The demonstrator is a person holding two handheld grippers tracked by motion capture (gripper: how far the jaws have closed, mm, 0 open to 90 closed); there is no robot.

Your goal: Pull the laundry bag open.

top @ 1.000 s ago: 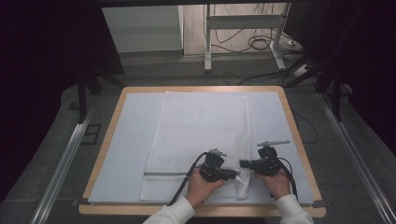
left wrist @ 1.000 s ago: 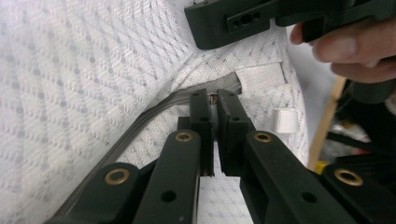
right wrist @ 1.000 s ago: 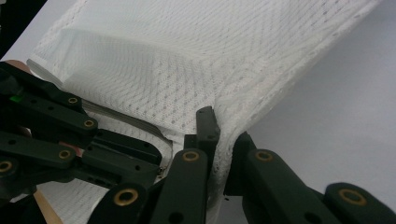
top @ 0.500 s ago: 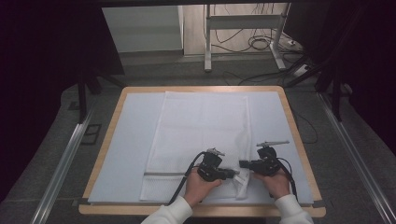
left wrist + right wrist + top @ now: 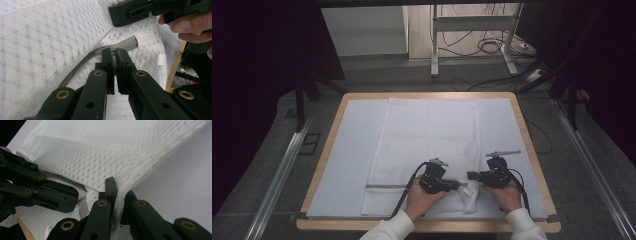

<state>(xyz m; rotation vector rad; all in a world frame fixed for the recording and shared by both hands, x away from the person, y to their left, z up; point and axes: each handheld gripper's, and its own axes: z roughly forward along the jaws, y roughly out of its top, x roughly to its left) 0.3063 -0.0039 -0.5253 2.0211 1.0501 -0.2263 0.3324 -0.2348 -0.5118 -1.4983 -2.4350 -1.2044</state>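
Observation:
A white mesh bag (image 5: 427, 135) lies flat on the pale blue mat (image 5: 349, 150), with a grey zipper (image 5: 384, 186) across its near end. My left gripper (image 5: 459, 185) points right at the bag's near right corner. In the left gripper view its jaws (image 5: 115, 52) are shut on the small metal zipper pull at the end of the grey zipper tape (image 5: 125, 45). My right gripper (image 5: 472, 176) points left, facing it. Its jaws (image 5: 120, 188) are shut on a raised fold of the mesh (image 5: 100, 157), right beside the left gripper (image 5: 72, 195).
The mat covers a wooden-rimmed table (image 5: 532, 150). Both hands come in over the near edge (image 5: 447, 226). Metal rails (image 5: 277, 175) run along the floor on either side. A frame with cables (image 5: 492, 47) stands behind the table.

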